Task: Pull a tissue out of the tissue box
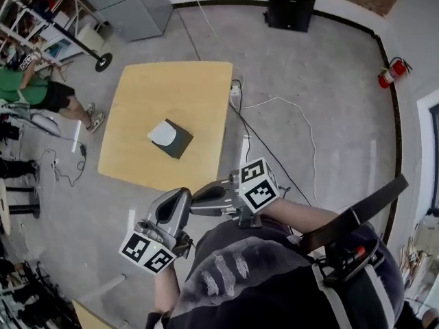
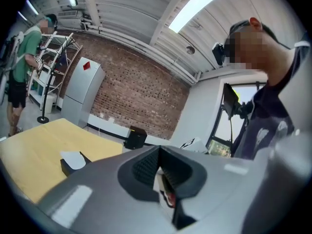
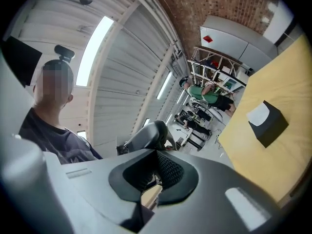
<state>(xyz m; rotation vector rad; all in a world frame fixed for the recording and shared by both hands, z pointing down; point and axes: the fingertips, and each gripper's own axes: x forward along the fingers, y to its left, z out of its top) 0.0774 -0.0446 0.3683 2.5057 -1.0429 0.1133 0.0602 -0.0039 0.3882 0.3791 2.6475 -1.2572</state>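
A black tissue box (image 1: 174, 140) with a white tissue sticking out of its top stands near the middle of the light wooden table (image 1: 151, 88). It also shows in the left gripper view as the tissue box (image 2: 72, 163) and in the right gripper view as the tissue box (image 3: 266, 121). Both grippers hang close to my body, short of the table's near edge and well apart from the box. My left gripper (image 1: 182, 193) points up toward the table, shut and empty. My right gripper (image 1: 198, 199) points left beside it, jaws together with nothing between them.
A white power strip (image 1: 235, 94) and its cable lie on the floor right of the table. A black cabinet (image 1: 291, 3) stands at the far wall and a fire extinguisher (image 1: 392, 72) at the right. A person in green (image 1: 29, 90) stands left, by metal racks.
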